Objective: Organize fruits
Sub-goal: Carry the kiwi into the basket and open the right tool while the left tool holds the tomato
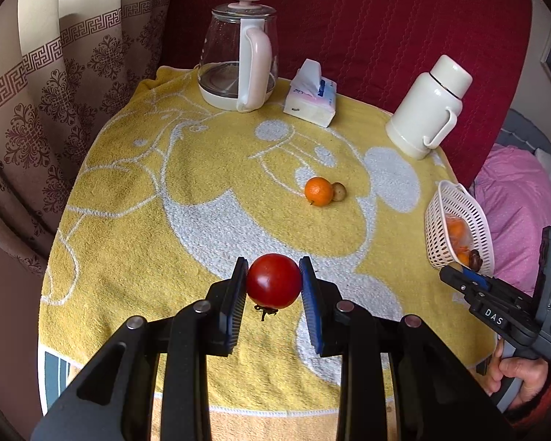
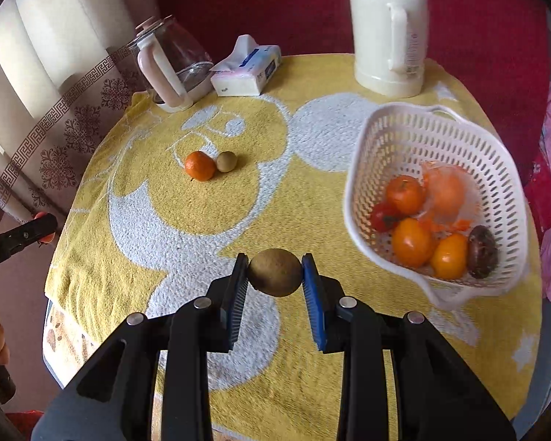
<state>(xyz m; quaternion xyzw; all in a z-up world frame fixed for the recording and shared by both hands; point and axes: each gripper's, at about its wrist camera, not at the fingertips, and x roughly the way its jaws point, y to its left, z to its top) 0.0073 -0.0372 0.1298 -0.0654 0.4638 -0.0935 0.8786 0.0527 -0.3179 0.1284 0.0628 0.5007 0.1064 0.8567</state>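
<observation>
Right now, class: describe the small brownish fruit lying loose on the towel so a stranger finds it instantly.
Find the yellow towel covering the table. Near its middle lies an orange; the brown fruit touches its side. It is smaller, dull brown-green, not bright.

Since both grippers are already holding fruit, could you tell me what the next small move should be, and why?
Probably carry the right gripper, shut on the brown kiwi, over the white perforated plastic basket and release. The basket lies close on its right and already holds fruit; the left gripper with the red tomato is farther off.

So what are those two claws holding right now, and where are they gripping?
The left gripper pinches a red tomato by its sides; the right gripper pinches a brownish kiwi likewise.
</observation>
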